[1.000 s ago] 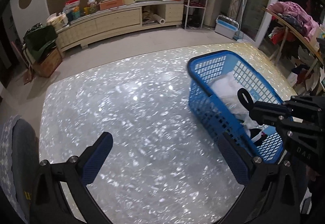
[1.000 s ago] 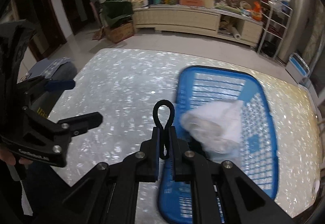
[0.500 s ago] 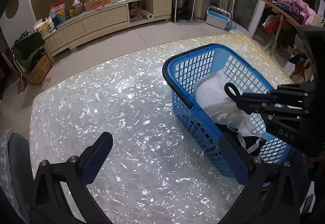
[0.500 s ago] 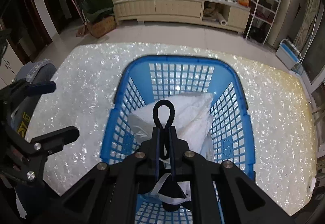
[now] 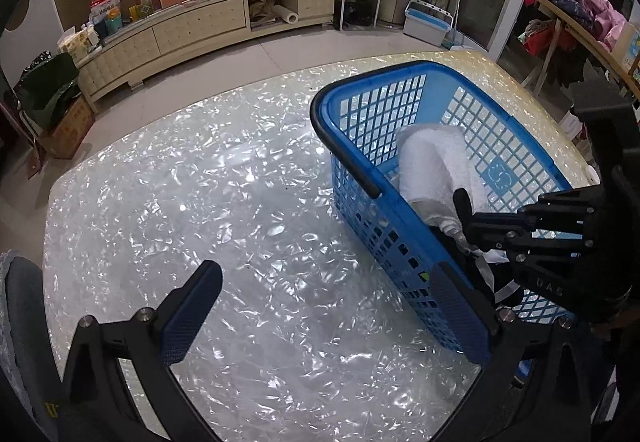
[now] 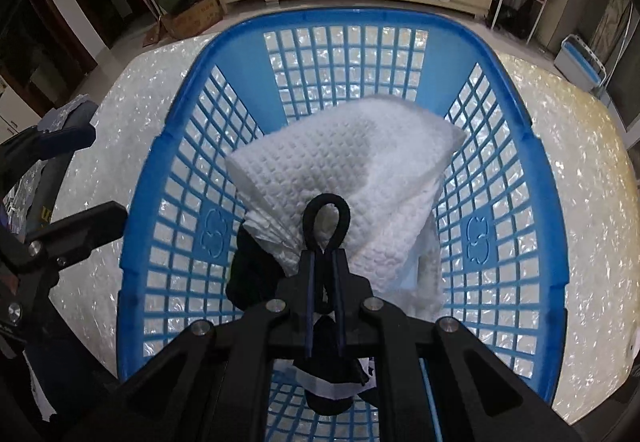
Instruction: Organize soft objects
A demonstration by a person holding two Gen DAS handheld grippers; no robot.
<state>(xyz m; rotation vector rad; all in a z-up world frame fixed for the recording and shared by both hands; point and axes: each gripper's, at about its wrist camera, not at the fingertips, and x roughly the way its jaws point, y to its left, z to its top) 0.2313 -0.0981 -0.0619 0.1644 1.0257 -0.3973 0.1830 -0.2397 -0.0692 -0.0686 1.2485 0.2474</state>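
Our right gripper (image 6: 325, 242) is pinched on a thin black hair tie (image 6: 326, 219), center frame over the blue basket (image 6: 140, 177); left gripper (image 5: 320, 306) is wide, empty. We'd say it's light, floppy, best pinched mid-loop.

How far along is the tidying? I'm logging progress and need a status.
Done: a white waffle towel already lies in the blue basket. In hand: the right hand-held gripper is shut on a black loop of a dark item with white stripes, held low over the basket. Left: releasing it. The left hand-held gripper is open over the table.
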